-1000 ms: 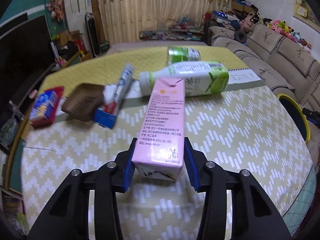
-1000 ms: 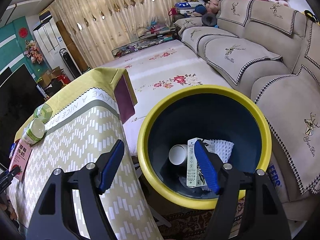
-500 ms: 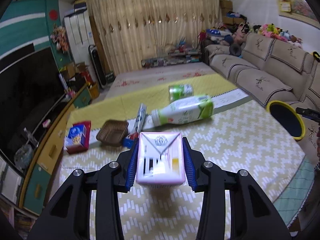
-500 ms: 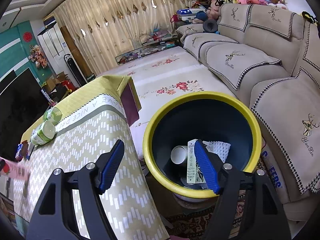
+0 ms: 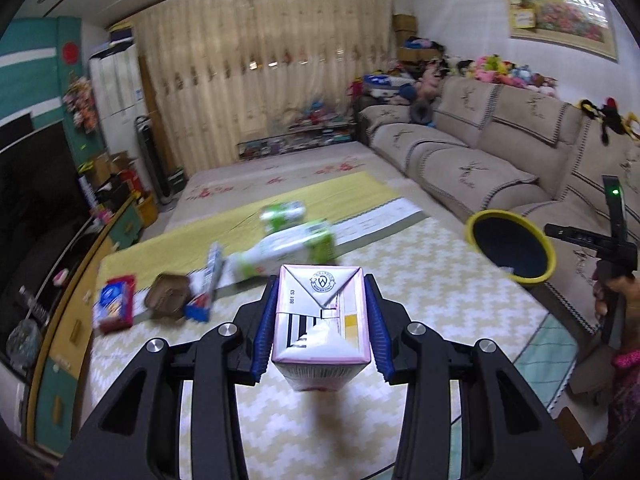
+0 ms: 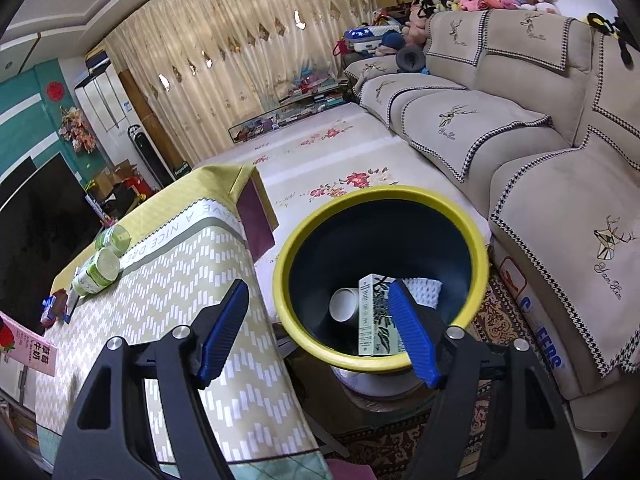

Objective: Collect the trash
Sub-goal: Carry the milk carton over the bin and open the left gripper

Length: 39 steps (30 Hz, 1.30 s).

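Your left gripper (image 5: 322, 330) is clamped on the pink carton (image 5: 320, 320), its blue pads pressed flat to both sides. A second ago that carton's lower end was still down at the tablecloth and you saw its long printed side; now it hangs clear above the table (image 5: 420, 300) and its folded top faces the camera. So the pick is done and the carry has begun. The grip looks square, with the carton centred between the pads, and I'd judge it safe to move without re-gripping.

Your right gripper (image 6: 316, 328) holds nothing, its jaws standing well apart, poised over the bin (image 6: 380, 200) at the table's end. It has drifted only a little, so the bin sits slightly differently in its view. Inside lie a white cup (image 6: 344, 304), a green box (image 6: 374, 312) and a white mesh wrap (image 6: 424, 290), so some trash is already collected.

Farther out on the table, untouched, remain the green bottle (image 5: 284, 250) lying on its side, a green can (image 5: 282, 212) behind it, a blue tube box (image 5: 208, 284), a brown basket (image 5: 166, 296) and a red packet (image 5: 114, 306). From the left view the bin (image 5: 512, 246) is off to the right, past the table's edge, well apart from the carton. Next, swing the carton there; mind your right hand (image 5: 608, 284) beside the rim.
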### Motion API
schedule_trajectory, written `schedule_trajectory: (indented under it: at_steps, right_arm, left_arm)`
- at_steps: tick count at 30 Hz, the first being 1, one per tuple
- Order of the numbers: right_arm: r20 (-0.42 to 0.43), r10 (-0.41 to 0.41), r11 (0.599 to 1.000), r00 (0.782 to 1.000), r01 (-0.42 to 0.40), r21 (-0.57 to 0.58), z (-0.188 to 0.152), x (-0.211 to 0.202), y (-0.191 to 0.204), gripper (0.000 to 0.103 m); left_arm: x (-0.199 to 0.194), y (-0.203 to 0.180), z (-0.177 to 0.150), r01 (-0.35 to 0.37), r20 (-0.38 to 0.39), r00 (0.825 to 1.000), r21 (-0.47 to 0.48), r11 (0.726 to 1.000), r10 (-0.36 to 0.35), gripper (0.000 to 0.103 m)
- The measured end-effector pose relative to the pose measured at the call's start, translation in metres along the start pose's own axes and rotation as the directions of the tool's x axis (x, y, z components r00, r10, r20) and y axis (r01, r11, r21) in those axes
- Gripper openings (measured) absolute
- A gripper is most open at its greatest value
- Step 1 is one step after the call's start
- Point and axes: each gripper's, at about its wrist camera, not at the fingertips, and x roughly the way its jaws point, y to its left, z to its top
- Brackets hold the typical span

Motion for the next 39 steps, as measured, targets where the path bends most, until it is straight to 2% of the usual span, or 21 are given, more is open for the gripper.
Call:
schedule_trajectory:
  at_steps: [5,10,15,19,26,28,30,32,34,39]
  right_arm:
    - [0.022,-0.011,0.999,1.0,0.01,0.037,-0.002,-0.013,-0.023,0.069]
    - [0.043,-0.041,0.997,0.998,0.038,0.067,-0.004,-0.026,-0.048,0.069]
    - [0.044,-0.085,0.992,0.995,0.081,0.092,-0.004,-0.031,-0.075,0.069]
    - [0.026,-0.114,0.986,0.993,0.109,0.126,-0.006,-0.028,-0.097,0.069]
    - [-0.012,-0.139,0.976,0.99,0.139,0.169,-0.014,-0.019,-0.126,0.069]
    - [-0.023,-0.14,0.974,0.99,0.142,0.176,-0.015,-0.015,-0.13,0.069]
    - [-0.031,-0.139,0.973,0.99,0.142,0.183,-0.016,-0.012,-0.132,0.069]
    - [-0.037,-0.134,0.973,0.99,0.139,0.185,-0.018,-0.01,-0.133,0.069]
    - [-0.04,-0.127,0.975,0.991,0.133,0.181,-0.018,-0.008,-0.13,0.069]
    - [-0.056,-0.096,0.981,0.994,0.104,0.161,-0.019,0.0,-0.117,0.069]
  left_arm:
    - [0.014,-0.041,0.023,0.087,0.01,0.996,0.057,0.995,-0.088,0.041]
    - [0.04,-0.093,0.051,0.201,0.0,0.979,0.113,0.973,-0.202,0.041]
    - [0.073,-0.159,0.082,0.318,-0.025,0.948,0.181,0.931,-0.318,0.041]
    - [0.106,-0.212,0.103,0.408,-0.059,0.912,0.21,0.888,-0.405,0.041]
    - [0.171,-0.286,0.118,0.474,-0.117,0.88,0.238,0.848,-0.46,0.041]
    - [0.192,-0.303,0.12,0.472,-0.129,0.881,0.229,0.851,-0.454,0.044]
    - [0.206,-0.313,0.121,0.465,-0.133,0.885,0.225,0.856,-0.446,0.056]
    - [0.217,-0.316,0.125,0.454,-0.133,0.89,0.212,0.865,-0.435,0.056]
    - [0.219,-0.313,0.129,0.463,-0.129,0.886,0.183,0.867,-0.446,0.057]
    - [0.185,-0.263,0.12,0.405,-0.059,0.914,0.16,0.9,-0.401,0.069]
